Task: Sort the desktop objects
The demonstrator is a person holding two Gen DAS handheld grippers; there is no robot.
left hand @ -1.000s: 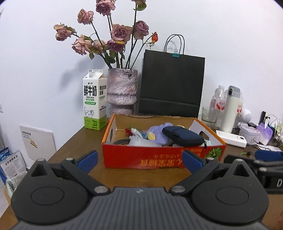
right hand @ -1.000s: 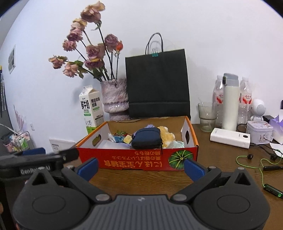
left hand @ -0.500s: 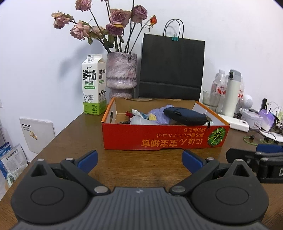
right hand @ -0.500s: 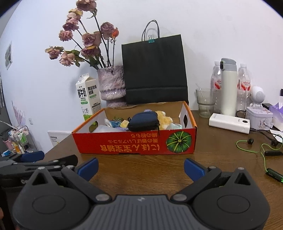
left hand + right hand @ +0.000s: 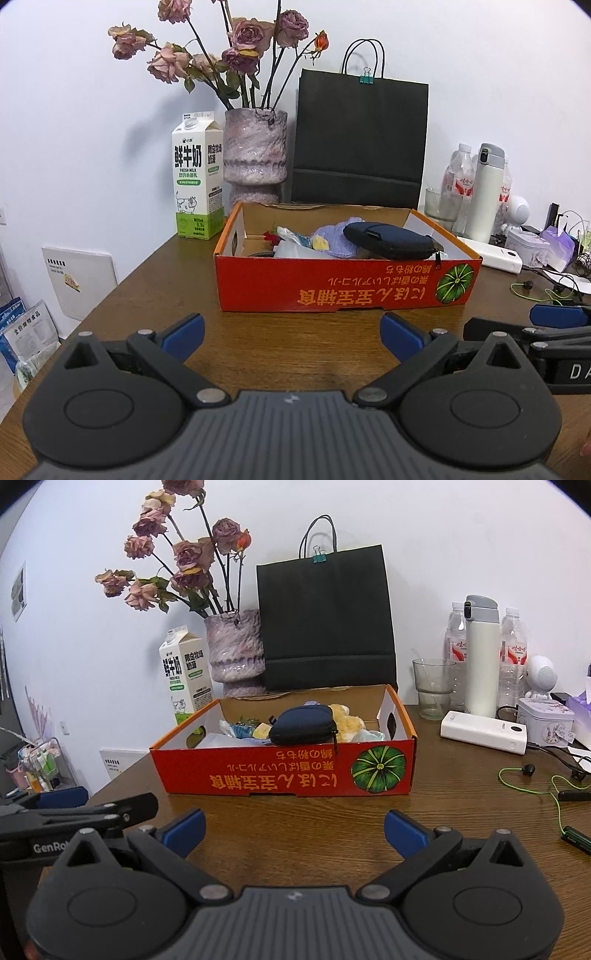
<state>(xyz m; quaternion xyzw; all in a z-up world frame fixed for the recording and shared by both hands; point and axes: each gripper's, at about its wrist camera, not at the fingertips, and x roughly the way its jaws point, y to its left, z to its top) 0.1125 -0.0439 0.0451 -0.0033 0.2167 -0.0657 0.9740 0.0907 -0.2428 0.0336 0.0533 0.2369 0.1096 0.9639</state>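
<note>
A red cardboard box (image 5: 347, 288) (image 5: 288, 773) stands on the brown table, holding a dark blue zip pouch (image 5: 388, 240) (image 5: 303, 725), a lilac cloth (image 5: 332, 236), wrappers and a yellow plush (image 5: 347, 720). My left gripper (image 5: 291, 332) is open over bare table in front of the box, nothing between its blue fingers. My right gripper (image 5: 293, 829) is open too, also short of the box and empty. Each gripper shows at the other view's edge. A white power bank (image 5: 484, 731) and a green-corded earphone (image 5: 532, 775) lie to the right.
Behind the box stand a milk carton (image 5: 197, 177), a vase of dried roses (image 5: 255, 155) and a black paper bag (image 5: 360, 136). At the right are a glass (image 5: 432, 686), a white flask (image 5: 480, 653), water bottles, a tin (image 5: 546, 725) and cables. The table's left edge drops off (image 5: 110, 295).
Both grippers have drawn back from the box and tilted down a little, so more table shows in front of it. Both stay open and empty.
</note>
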